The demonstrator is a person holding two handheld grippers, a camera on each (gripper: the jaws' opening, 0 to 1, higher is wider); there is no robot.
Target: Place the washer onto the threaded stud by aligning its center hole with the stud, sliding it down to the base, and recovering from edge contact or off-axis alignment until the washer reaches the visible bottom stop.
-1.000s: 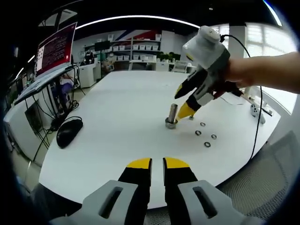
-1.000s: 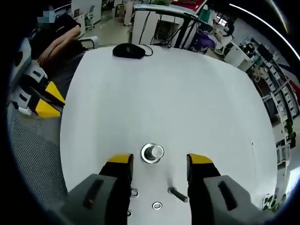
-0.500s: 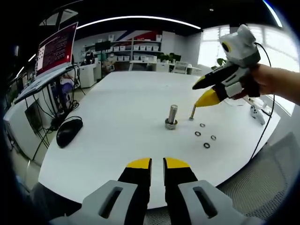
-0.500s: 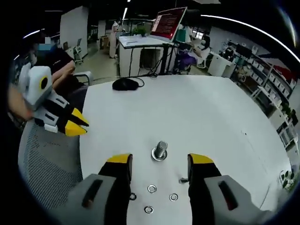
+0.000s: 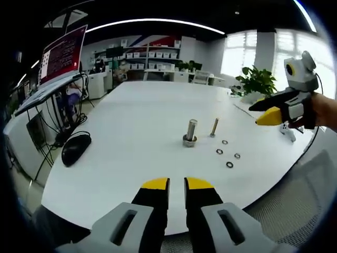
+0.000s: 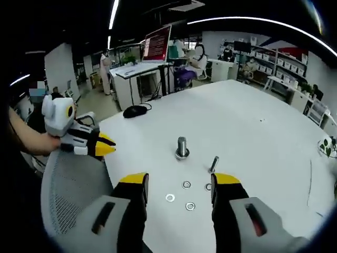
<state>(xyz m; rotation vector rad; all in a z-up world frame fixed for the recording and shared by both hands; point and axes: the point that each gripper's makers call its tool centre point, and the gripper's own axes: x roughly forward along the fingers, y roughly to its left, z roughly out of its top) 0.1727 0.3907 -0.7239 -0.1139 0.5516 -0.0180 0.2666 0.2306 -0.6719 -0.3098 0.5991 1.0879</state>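
A threaded stud (image 5: 190, 131) stands upright near the middle of a white bench (image 5: 131, 132), a washer (image 5: 189, 140) seated around its base. In the left gripper view, a thinner bolt (image 5: 214, 127) stands just beside the stud at its 3 o'clock, and four loose washers (image 5: 227, 153) lie scattered on the bench at the stud's 4 o'clock, apart from one another. A black computer mouse (image 5: 73, 148) rests near the bench's edge at 9 o'clock. The left tongs (image 5: 177, 184) sit clenched, yellow tips nearly touching with nothing between them, low in the frame. The right tongs (image 5: 266, 112) hang in the air at 3 o'clock, held by a hand (image 5: 322, 112), well apart from the stud; whether they are released or clenched cannot be told there. In the right gripper view, the right tongs (image 6: 179, 179) stand released, their tips wide apart and empty, with the stud (image 6: 181, 147) beyond them at 12 o'clock and the loose washers (image 6: 179, 194) lying between the tips.
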